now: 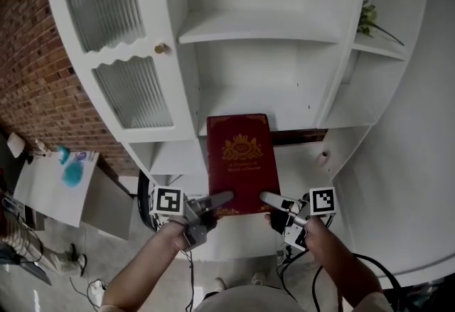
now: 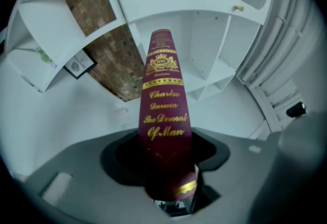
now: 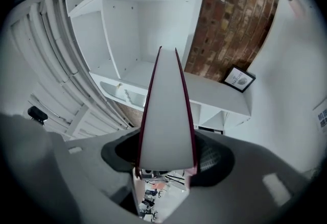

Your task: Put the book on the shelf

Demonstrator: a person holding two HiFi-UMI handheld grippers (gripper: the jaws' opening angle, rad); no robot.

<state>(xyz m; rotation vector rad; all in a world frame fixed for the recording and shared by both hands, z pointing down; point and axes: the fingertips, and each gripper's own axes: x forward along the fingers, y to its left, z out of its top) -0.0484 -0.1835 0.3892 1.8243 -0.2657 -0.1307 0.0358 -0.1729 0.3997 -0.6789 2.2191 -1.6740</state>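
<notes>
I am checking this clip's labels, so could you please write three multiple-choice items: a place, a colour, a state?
1. Where is the book? A. lying on a shelf. B. held up in front of the white shelf unit. C. on the floor.
2. What colour is its cover? A. blue. B. green. C. dark red with gold print.
3. What is the left gripper doing? A. clamping the book's spine. B. standing open and empty. C. holding a plant.
Answers: B, it is clear of every shelf, with the right gripper on its page edge; C, as the head view shows; A, its own view shows the spine between the jaws.
</notes>
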